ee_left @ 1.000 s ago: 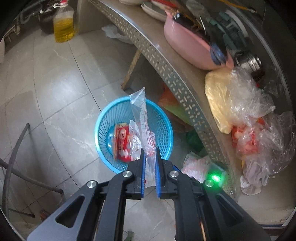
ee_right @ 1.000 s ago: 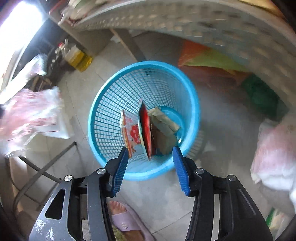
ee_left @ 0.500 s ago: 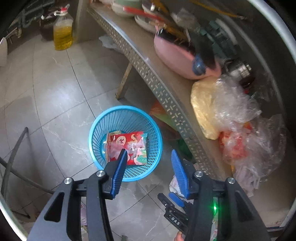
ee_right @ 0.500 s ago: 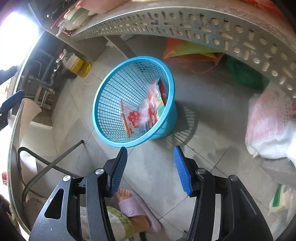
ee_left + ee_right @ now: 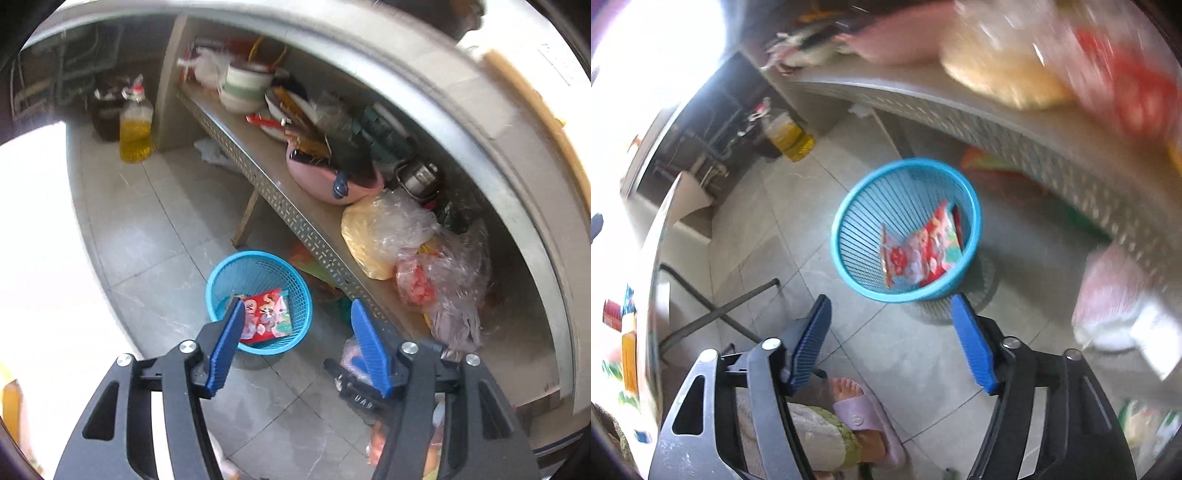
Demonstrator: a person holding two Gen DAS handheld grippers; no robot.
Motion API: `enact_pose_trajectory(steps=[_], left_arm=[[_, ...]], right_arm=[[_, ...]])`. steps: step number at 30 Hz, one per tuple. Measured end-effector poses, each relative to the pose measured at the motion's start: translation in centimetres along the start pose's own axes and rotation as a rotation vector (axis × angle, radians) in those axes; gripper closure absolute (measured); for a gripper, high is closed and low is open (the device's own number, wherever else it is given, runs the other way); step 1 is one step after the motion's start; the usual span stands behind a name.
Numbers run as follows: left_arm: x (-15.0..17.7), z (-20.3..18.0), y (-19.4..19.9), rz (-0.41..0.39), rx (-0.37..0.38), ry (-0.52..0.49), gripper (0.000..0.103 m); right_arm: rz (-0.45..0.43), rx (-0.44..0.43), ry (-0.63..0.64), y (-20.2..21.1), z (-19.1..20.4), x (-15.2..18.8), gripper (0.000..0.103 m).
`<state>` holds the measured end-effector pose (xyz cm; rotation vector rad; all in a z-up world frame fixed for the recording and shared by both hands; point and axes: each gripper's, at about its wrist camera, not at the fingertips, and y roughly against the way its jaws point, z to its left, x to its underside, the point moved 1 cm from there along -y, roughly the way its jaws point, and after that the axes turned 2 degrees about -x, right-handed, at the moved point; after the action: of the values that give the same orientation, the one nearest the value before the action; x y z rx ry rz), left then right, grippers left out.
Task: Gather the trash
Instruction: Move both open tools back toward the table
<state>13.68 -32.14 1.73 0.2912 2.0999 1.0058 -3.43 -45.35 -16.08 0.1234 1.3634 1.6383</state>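
Both grippers stand empty. Left gripper (image 5: 297,341) first: its jaws have just been opening, they are spread wide now, and nothing lies between them. Seen past its fingers, the basket (image 5: 218,280) sits on the floor tiles, just beside the edge of the low shelf (image 5: 295,218). Inside it lies the wrapper (image 5: 267,317), red and pink, leaning against the near wall. My right gripper (image 5: 890,341) has also just been opening and holds nothing; the same basket (image 5: 849,206) stands beyond its tips, apart from them.

I judge the wrapper to be featherweight, limp and slick: film that crumples and slides. Any more trash of that kind I would pinch at a free corner or a folded edge, squarely between the pads, since a flat face gives them nothing to bite. The plastic bags (image 5: 417,240) on the shelf look equally soft, but whether they are trash or stores I cannot tell.

Much is unclear. In the right view the shelf top is smeared by blur, so the things on it cannot be read. Bright glare washes out the left of both views. Under the shelf, orange and green shapes are half hidden. What lies beneath the wrapper in the basket is covered. A pale bag (image 5: 1108,295) on the floor at right is blurred too.
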Motion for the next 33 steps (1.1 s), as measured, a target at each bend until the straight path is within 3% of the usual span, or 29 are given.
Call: enact_pose_trajectory(steps=[2,8,11,14,18,23,28,33], left_arm=[[1.1,0.2,2.0,-0.025,-0.016,-0.019,0.04],[5.2,1.9,9.0,-0.133,-0.055,-0.054,0.03],[7.8,3.3,12.1,-0.191,-0.085,-0.053,0.027],[10.4,4.9,14.8,-0.236,-0.163,-0.048,0.025],[13.3,7.5,17.6,-0.278,-0.242,0.005,0.024],[16.3,11.1,20.7,-0.345,-0.303,0.111,0.024],[17.7,14.0,22.9,-0.418,-0.327,0.182,0.024],[19.5,16.5,25.6,-0.487,-0.362,0.223,0.024]], right_arm=[[-0.029,0.018,0.06,1.3,1.6,-0.4,0.022],[-0.106,0.087,0.214,4.3,6.6,-1.2,0.008],[-0.159,0.117,0.28,5.5,9.0,-1.4,0.008],[-0.182,0.163,0.339,6.1,11.3,-1.3,0.008],[-0.213,0.14,0.441,6.7,14.2,-0.8,0.008],[-0.239,-0.003,0.558,7.3,18.7,-0.3,0.008],[-0.114,-0.279,0.655,6.9,25.6,-0.9,0.008],[0.068,-0.464,0.683,3.6,33.0,-1.4,0.008]])
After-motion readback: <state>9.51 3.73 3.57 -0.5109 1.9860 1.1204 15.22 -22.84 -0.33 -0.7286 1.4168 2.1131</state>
